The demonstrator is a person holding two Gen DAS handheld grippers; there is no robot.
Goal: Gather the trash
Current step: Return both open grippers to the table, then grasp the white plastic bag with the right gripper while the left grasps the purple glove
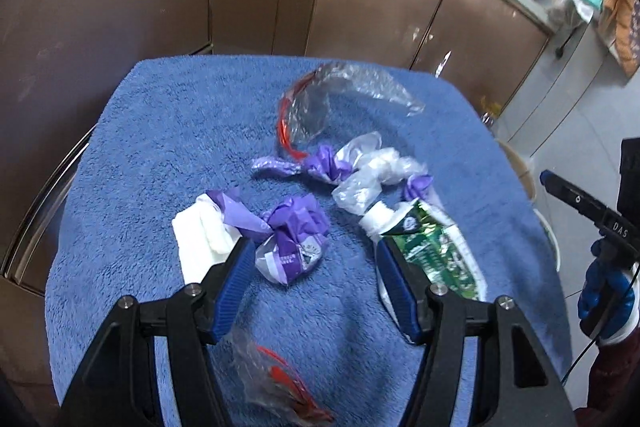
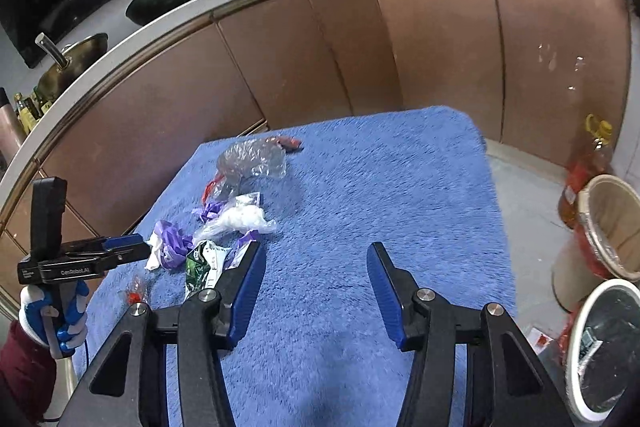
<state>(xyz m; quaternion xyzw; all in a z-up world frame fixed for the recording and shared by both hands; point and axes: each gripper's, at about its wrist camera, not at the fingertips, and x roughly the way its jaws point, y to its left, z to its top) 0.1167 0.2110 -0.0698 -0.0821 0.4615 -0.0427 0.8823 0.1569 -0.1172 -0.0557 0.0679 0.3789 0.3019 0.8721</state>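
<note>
Trash lies in a loose heap on a blue towel (image 1: 160, 131). My left gripper (image 1: 314, 251) is open and low over it. A crumpled purple wrapper (image 1: 294, 247) sits just ahead of its fingertips, untouched by the pads. A white tissue (image 1: 200, 243) lies by the left finger and a green wrapper (image 1: 432, 247) by the right one. Farther off are clear plastic with a red strip (image 1: 316, 103) and a white-filled clear bag (image 1: 380, 171). My right gripper (image 2: 315, 249) stands open over bare towel (image 2: 380, 179), the green wrapper (image 2: 198, 263) at its left finger.
A small clear and red bag (image 1: 280, 387) lies under the left gripper. On the floor right of the table stand a beige bin (image 2: 612, 223), a white-rimmed bin with dark liner (image 2: 604, 343) and an oil bottle (image 2: 592, 163). Brown cabinets (image 2: 320, 59) close off the far side.
</note>
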